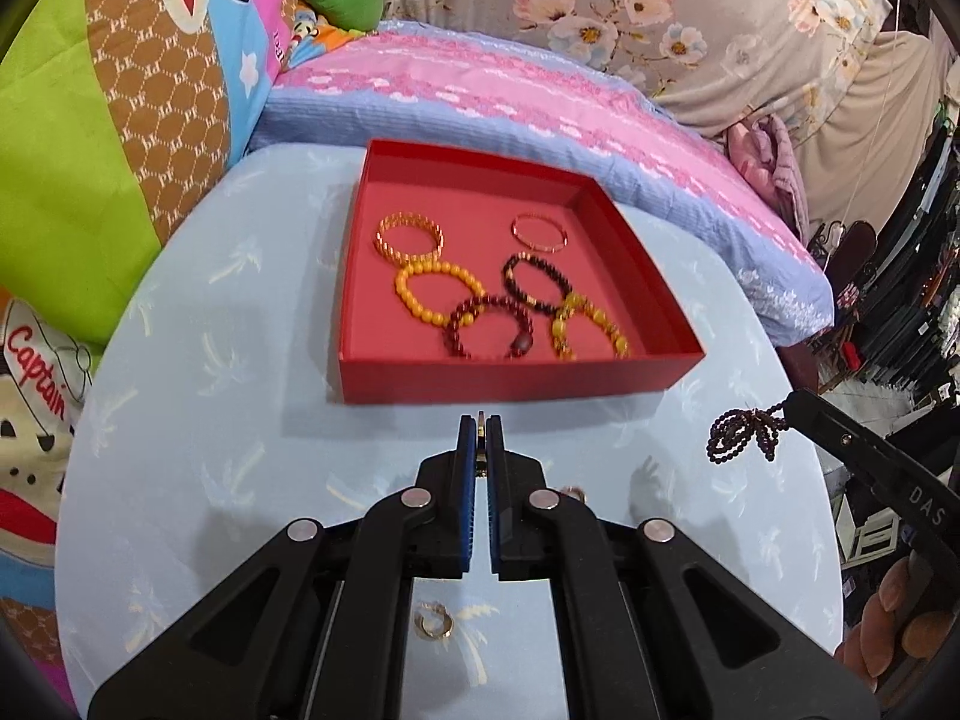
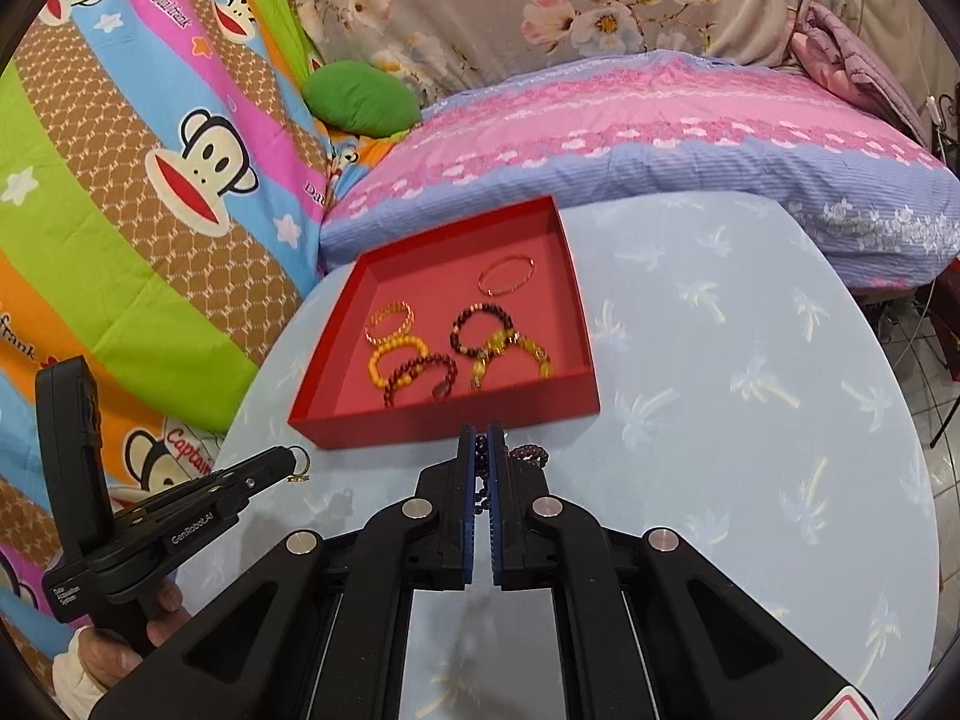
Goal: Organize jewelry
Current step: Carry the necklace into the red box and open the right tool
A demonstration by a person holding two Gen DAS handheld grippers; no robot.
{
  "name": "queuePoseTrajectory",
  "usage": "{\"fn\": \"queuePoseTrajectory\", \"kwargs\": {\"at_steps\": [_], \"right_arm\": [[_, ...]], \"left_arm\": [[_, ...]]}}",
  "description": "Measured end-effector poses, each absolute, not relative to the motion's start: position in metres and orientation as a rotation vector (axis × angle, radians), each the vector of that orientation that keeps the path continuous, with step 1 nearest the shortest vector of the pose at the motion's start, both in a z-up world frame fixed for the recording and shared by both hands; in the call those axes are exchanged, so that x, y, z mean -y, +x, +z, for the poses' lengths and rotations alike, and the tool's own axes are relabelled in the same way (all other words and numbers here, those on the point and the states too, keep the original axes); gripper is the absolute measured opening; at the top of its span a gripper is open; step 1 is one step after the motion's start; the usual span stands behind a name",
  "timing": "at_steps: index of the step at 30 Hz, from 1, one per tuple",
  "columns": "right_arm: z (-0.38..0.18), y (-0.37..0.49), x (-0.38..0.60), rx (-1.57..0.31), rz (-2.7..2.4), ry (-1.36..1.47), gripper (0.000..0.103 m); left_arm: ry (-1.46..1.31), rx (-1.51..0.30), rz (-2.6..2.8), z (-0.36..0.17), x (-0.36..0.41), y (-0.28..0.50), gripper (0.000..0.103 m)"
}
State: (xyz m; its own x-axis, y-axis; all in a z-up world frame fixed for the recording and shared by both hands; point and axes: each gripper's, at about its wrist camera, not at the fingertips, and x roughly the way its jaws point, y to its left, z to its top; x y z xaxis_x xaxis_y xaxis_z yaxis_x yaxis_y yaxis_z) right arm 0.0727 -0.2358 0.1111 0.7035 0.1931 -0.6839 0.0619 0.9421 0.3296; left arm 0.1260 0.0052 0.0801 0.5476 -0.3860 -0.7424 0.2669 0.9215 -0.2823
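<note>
Nearest to me, a small gold earring [image 1: 433, 627] lies on the pale blue tabletop [image 1: 240, 450], seen below my left hand-held gripper [image 1: 480, 429]. That gripper is clenched on a thin gold ring [image 2: 298, 456], which hangs from its tip in the right wrist view. My right hand-held gripper [image 2: 480, 438] is clamped on a dark purple bead necklace [image 1: 744, 433]; its loops dangle from the tip, above the tabletop, just short of the box. Beyond both tips sits the open red box [image 1: 510, 381]. Inside it lie six bracelets: a dark red beaded bracelet [image 1: 489, 327] and an amber bracelet [image 1: 591, 327] near the front wall, a yellow beaded bracelet [image 1: 438, 291] and a dark brown beaded bracelet [image 1: 537, 282] behind them, overlapping one another, then a gold link bracelet [image 1: 409, 238] and a thin rose-gold bangle [image 1: 539, 231] farthest back. Behind the tabletop lies a pink and blue pillow [image 1: 480, 90].
</note>
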Motion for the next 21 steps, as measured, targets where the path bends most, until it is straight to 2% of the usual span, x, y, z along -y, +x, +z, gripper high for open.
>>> {"fn": "queuePoseTrajectory", "kwargs": {"at_steps": [11, 21], "right_arm": [[0.139, 0.115, 0.24, -0.731, 0.074, 0.301, 0.004], [0.128, 0.19, 0.247, -0.772, 0.068, 0.293, 0.004]], "left_arm": [[-0.117, -0.865, -0.384, 0.108, -0.002, 0.165, 0.003], [-0.101, -0.896, -0.405, 0.099, 0.03, 0.232, 0.003]]}}
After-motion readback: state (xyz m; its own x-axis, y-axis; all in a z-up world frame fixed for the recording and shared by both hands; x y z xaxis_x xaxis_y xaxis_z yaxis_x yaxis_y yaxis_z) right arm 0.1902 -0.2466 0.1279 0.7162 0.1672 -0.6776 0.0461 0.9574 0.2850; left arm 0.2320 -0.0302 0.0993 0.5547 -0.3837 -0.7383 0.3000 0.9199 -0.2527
